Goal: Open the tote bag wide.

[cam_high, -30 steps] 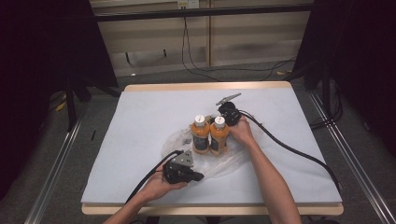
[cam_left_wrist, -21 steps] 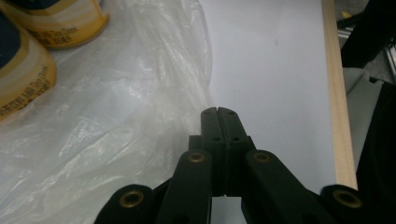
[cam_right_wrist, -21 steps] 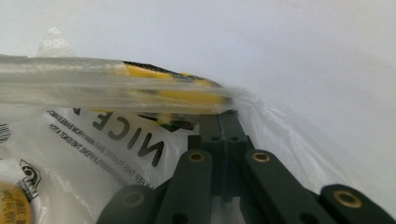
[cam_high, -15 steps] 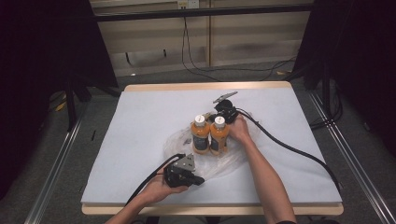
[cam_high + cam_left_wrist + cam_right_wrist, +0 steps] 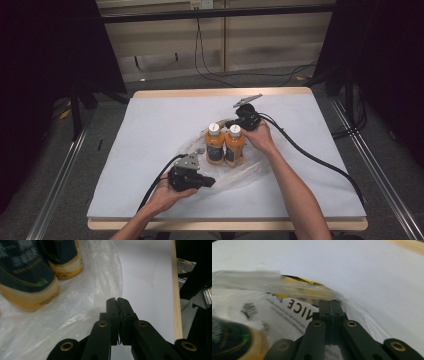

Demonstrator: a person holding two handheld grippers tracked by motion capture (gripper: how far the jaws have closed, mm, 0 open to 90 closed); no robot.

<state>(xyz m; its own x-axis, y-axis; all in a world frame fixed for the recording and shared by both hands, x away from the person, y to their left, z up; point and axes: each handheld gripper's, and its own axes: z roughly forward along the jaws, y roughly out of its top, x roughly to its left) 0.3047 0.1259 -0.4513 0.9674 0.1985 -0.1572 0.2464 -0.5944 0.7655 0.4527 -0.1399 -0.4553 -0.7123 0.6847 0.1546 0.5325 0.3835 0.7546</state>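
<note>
Two orange juice bottles with white caps, one [image 5: 215, 145] beside the other [image 5: 234, 147], stand upright on a clear plastic bag [image 5: 252, 172] mid-table. My left gripper [image 5: 211, 182] lies low at the bag's near edge. Its jaws [image 5: 117, 300] are shut and seem to pinch the film [image 5: 75, 310], with the bottle bases [image 5: 27, 277] off to its left. My right gripper [image 5: 232, 122] sits behind the right bottle's cap. It [image 5: 329, 302] is shut on the bag's far edge [image 5: 262, 282], which is pulled up taut across a bottle [image 5: 232, 342].
The white table cover [image 5: 150, 130] has bare room to the left and behind the bottles. Thick black cables [image 5: 310, 155] trail from both grippers across the right and near side. The wooden table edge [image 5: 176, 302] lies just past the bag.
The right gripper has shifted slightly beside the bottle caps, keeping hold of the bag. The left gripper has edged a little farther in along the bag's near edge.
</note>
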